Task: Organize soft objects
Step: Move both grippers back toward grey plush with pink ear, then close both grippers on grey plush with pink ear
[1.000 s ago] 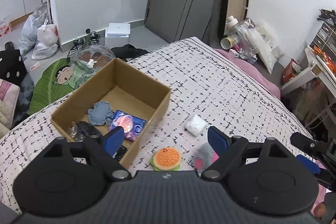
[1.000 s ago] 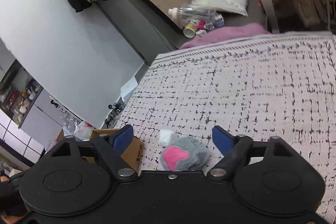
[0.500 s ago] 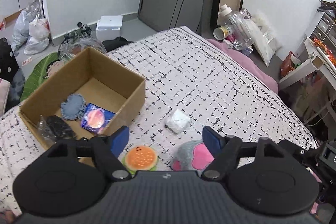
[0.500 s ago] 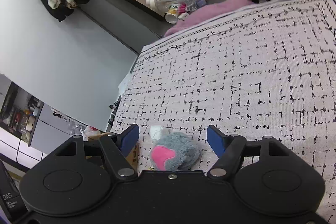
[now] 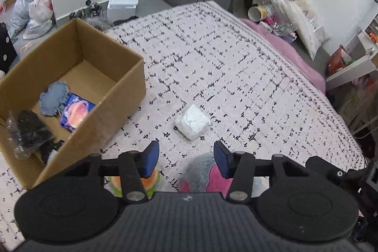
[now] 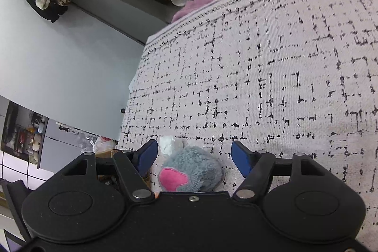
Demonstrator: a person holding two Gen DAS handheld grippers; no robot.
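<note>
Left wrist view: set above the patterned bedspread [image 5: 236, 67], looking forward and down past the spread blue fingers [image 5: 150, 158] of the left gripper [image 5: 186, 158]. Faces the far wall, with the cardboard box [image 5: 113, 108] near on the left and the white bundle [image 5: 191, 121] just ahead.

Right wrist view: set lower and closer to the cover, rolled so the wall tilts across the left. Looks along the right gripper [image 6: 192, 155], over the grey and pink plush [image 6: 192, 169] sitting near between its fingers.

Shared between views: the plush [image 5: 200, 171], the white bundle [image 6: 169, 144], the pink blanket [image 5: 288, 51] at the far edge, and probably the box corner, mostly hidden in the right view.
</note>
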